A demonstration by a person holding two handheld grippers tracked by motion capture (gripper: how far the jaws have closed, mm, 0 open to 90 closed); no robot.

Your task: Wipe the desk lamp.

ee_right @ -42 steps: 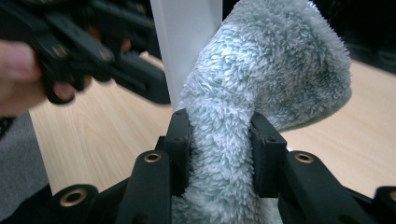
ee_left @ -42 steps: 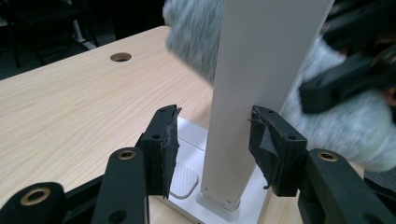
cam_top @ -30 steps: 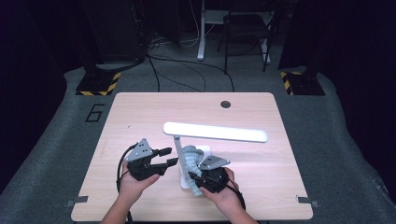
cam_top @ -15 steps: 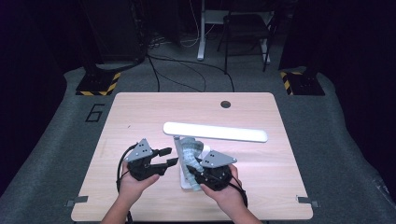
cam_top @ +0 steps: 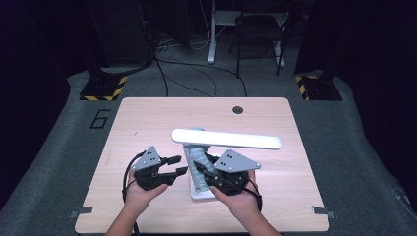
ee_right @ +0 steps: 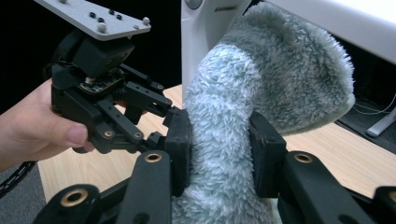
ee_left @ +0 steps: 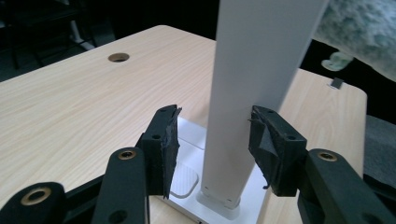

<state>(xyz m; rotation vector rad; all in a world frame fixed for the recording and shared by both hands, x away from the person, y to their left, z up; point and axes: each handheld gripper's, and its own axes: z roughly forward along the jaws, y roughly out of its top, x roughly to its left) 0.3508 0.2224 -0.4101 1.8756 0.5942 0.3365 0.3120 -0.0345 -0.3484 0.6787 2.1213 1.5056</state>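
Fluffy cloth (ee_right: 224, 140) is clamped in the right gripper (ee_right: 219, 144) against the lamp post (ee_left: 247, 107), under the lamp head (cam_top: 226, 138). Left gripper (ee_left: 212, 140) jaws stand apart around the post, only one pad seen touching. Lamp base (cam_top: 201, 192) could be tipped if the cloth snags, as the post isn't firmly held

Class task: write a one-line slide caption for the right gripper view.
Right gripper clamps a fluffy grey-green cloth against the white lamp post.

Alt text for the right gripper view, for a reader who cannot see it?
The right tool is clamped on a fluffy grey-green cloth draped against a white lamp post. Beside it, a hand holds the left tool over the wooden table.
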